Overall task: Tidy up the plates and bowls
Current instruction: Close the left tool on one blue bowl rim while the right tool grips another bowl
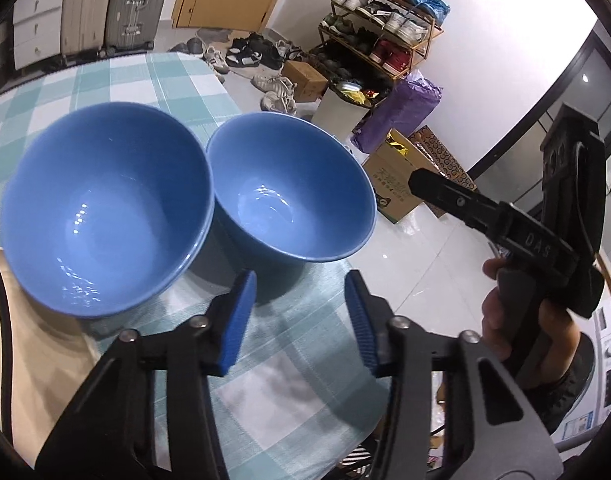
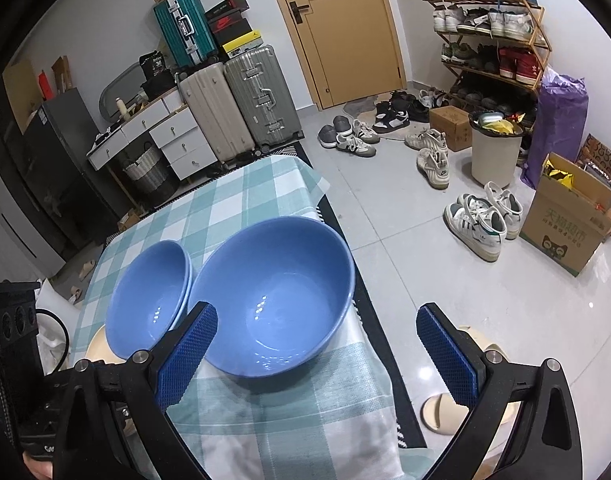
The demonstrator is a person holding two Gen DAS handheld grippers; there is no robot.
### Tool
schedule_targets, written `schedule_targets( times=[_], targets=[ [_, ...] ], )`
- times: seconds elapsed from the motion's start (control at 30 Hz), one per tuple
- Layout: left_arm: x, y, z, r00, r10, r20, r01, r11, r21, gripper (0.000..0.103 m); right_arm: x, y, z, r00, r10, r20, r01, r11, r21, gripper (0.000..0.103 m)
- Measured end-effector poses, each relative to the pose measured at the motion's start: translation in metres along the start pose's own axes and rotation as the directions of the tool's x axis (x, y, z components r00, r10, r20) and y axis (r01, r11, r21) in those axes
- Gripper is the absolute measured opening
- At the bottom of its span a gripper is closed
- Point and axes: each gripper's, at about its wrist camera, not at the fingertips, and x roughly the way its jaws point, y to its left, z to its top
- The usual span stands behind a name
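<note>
Two blue bowls stand on the surface (image 2: 241, 200), which is covered by a teal-and-white checked cloth. From the right wrist view, the near bowl (image 2: 275, 300) sits upright close to the right edge of the surface, empty, its inside showing light reflections. The far bowl (image 2: 149, 300) stands just to its left; a second rim line shows along its side, so it may be two bowls nested, though the view does not settle this. From the left wrist view the same two appear side by side, the stack-side bowl (image 1: 105, 208) at left and the single bowl (image 1: 291, 188) at right, rims touching or very nearly so. A cream plate (image 2: 97, 346) shows partly under the left bowl.

The left hand-held gripper (image 1: 299, 316) sits low over the cloth, just short of the single bowl's near wall. Its blue pads (image 1: 237, 320) stand partly apart with nothing between them; it grips nothing.

The right hand-held gripper (image 2: 317, 356) has its jaws spread wide. Its left pad overlaps the gap between the two bowls in view; the right pad hangs over the floor beyond the surface edge. No contact with either bowl is visible.

A hand (image 1: 505, 312) holds the right gripper's handle, seen from the left wrist view.
</note>
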Motion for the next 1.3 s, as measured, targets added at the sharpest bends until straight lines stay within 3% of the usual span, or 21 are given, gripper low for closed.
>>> schedule_targets(
  times=[0.2,0.5,0.8,1.07,1.3],
  targets=[
    [0.015,0.000,0.008,0.999,0.029,-0.014,-0.029,0.999,-0.031,0.039,0.011,-0.007,0.001,1.000,0.016,-0.006,-0.016,1.000,0.002,0.101],
    [0.033,0.010,0.017,0.997,0.072,-0.028,-0.073,0.995,-0.063,0.039,0.049,-0.011,0.009,0.998,0.025,-0.057,-0.025,1.000,0.001,0.077],
    [0.044,0.025,0.028,0.996,0.085,-0.028,-0.087,0.992,-0.089,0.039,0.078,-0.008,0.017,0.996,0.022,-0.088,-0.023,1.000,-0.016,0.061],
    [0.051,0.031,0.035,0.996,0.088,-0.026,-0.090,0.991,-0.096,0.039,0.088,-0.006,0.022,0.997,0.001,-0.076,-0.004,0.999,-0.032,0.041],
    [0.055,0.023,0.036,0.993,0.114,-0.021,-0.115,0.992,-0.049,0.031,0.090,-0.007,0.021,0.998,-0.033,-0.061,0.031,0.999,-0.045,0.023]
  ],
)
